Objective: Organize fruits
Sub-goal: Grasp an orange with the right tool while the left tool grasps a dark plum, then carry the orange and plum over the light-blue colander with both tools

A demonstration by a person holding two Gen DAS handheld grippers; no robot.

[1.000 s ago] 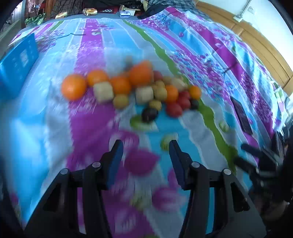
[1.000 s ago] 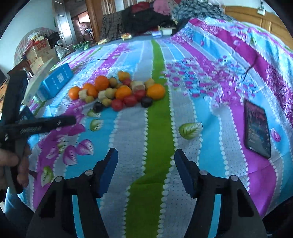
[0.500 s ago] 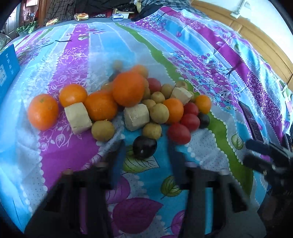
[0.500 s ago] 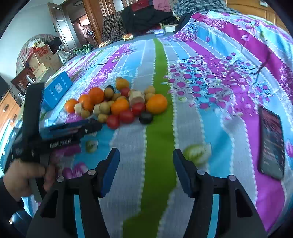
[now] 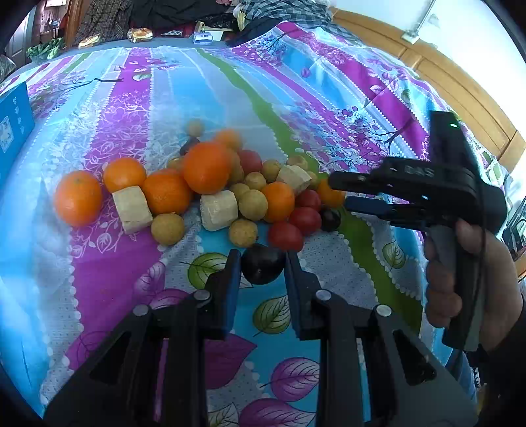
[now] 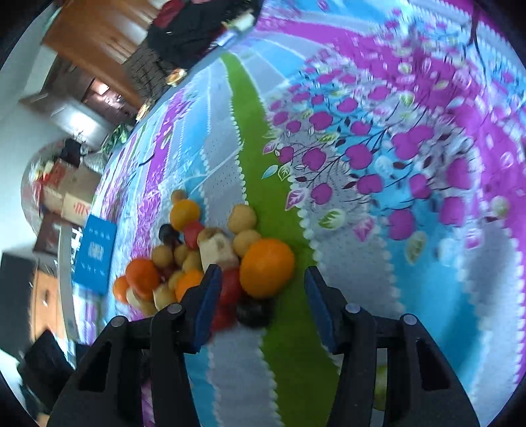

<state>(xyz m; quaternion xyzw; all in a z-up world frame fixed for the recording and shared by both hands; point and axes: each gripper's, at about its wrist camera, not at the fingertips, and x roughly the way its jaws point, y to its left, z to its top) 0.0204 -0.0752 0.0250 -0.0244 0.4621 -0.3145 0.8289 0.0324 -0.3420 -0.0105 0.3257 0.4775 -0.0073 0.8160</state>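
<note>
A heap of fruit lies on a flowered bedspread (image 5: 98,272): oranges (image 5: 206,167), small yellow-brown round fruits (image 5: 167,229), red tomatoes (image 5: 285,235), pale cut chunks (image 5: 219,210) and dark plums. My left gripper (image 5: 263,259) is around a dark plum (image 5: 263,266) at the heap's near edge, its blue pads at the plum's sides. My right gripper (image 6: 261,279) is open, its fingers either side of an orange (image 6: 267,267) at the heap's right end. It also shows in the left wrist view (image 5: 342,193), held by a hand.
A blue box (image 5: 13,124) stands at the left edge of the bed; it also shows in the right wrist view (image 6: 95,253). Clothes and small items (image 5: 197,19) lie at the far end. A wooden headboard (image 5: 460,88) runs along the right.
My left gripper moved forward to the heap and narrowed around the dark plum. My right gripper swung left and forward to the heap's right end, tilted, now at the orange.
</note>
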